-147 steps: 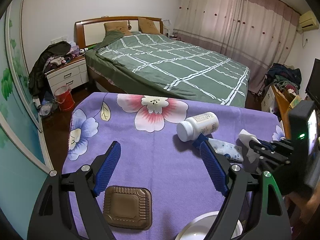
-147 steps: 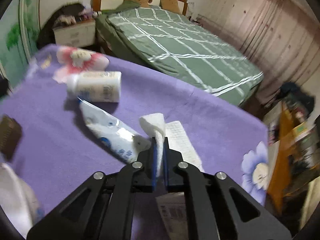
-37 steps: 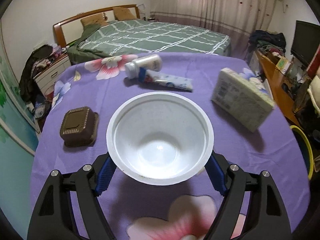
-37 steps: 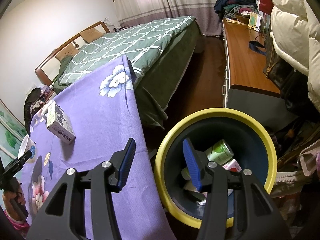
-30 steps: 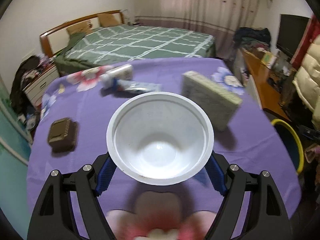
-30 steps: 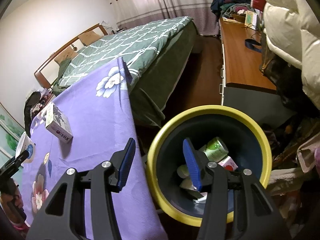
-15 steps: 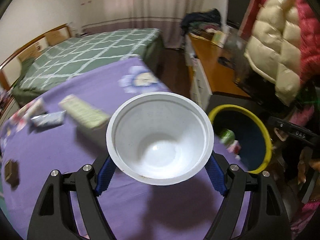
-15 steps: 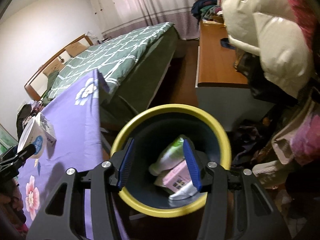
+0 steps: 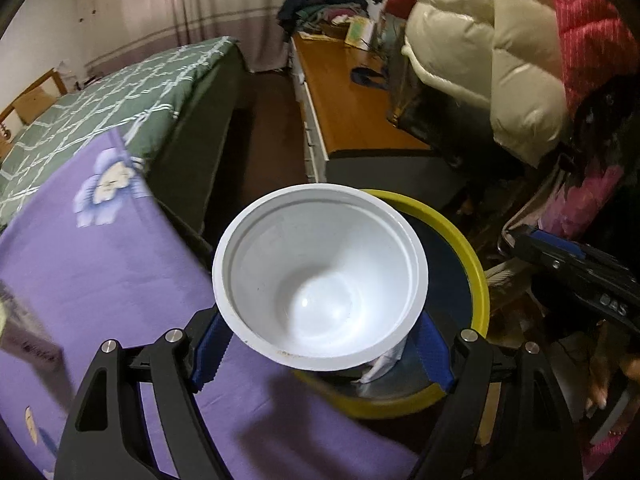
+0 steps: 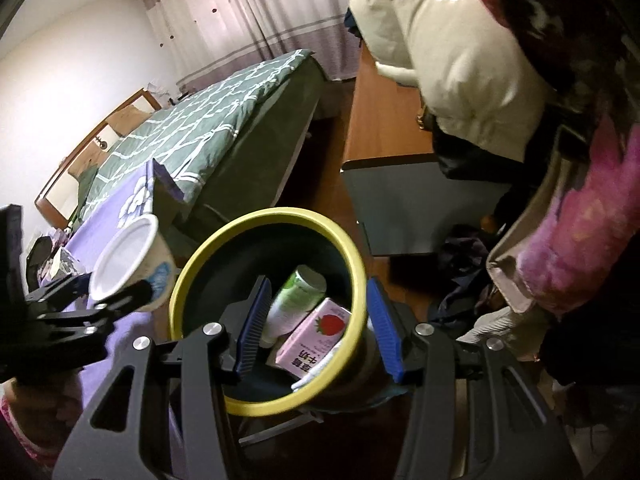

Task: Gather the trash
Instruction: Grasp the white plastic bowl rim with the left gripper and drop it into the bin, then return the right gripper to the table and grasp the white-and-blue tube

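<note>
A white paper bowl (image 9: 320, 280) is clamped between the blue pads of my left gripper (image 9: 320, 348), mouth toward the camera. It hangs at the table's edge, over the near rim of a dark bin with a yellow rim (image 9: 474, 268). In the right wrist view the bowl (image 10: 128, 260) sits just left of the bin (image 10: 224, 248). My right gripper (image 10: 318, 328) hovers open above the bin with nothing between its pads. Inside the bin lie a green-and-white bottle (image 10: 296, 296), a pink strawberry carton (image 10: 316, 336) and white tissue (image 9: 380, 364).
The purple flowered tablecloth (image 9: 100, 272) ends right beside the bin. A green checked bed (image 9: 120, 108) stands behind it, a wooden desk (image 9: 352, 112) beyond the bin. Puffy jackets (image 9: 480, 60) hang close on the right. A blurred box (image 9: 24, 344) lies on the table at far left.
The left gripper has swung the bowl from above the table's middle across to the bin's rim. The right gripper has drifted over the bin, which now sits centred under it.
</note>
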Tool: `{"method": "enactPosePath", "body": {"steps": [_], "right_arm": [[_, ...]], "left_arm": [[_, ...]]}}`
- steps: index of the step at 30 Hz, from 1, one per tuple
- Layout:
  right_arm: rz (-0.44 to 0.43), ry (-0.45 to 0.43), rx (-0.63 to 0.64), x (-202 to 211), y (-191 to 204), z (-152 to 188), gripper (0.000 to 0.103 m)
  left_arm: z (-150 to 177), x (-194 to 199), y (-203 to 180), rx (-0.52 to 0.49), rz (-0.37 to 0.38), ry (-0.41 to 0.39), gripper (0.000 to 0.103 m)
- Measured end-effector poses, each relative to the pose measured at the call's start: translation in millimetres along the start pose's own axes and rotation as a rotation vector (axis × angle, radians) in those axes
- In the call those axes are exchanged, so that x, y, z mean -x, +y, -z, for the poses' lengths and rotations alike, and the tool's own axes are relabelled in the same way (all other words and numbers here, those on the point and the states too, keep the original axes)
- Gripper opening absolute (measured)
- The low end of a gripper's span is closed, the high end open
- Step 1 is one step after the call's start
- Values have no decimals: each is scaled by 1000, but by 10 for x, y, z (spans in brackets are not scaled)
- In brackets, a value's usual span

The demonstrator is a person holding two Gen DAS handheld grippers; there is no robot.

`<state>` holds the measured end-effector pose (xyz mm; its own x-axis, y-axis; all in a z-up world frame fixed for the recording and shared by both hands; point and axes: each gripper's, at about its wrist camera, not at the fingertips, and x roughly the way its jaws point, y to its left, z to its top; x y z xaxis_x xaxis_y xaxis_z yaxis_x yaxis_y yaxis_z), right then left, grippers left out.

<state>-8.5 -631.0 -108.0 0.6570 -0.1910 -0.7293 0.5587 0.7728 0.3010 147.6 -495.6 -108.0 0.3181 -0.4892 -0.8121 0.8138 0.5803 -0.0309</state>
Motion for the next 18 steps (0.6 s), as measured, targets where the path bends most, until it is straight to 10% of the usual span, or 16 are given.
{"method": "enactPosePath", "body": {"steps": [8,18], "right_arm": [[-16,10,12,-33,38,11,50],[-66,45,111,-188,572,35,50]], "left_arm": [[34,33,39,4,-31,-12,88],[384,978,1033,148,-153,-134,90]]}}
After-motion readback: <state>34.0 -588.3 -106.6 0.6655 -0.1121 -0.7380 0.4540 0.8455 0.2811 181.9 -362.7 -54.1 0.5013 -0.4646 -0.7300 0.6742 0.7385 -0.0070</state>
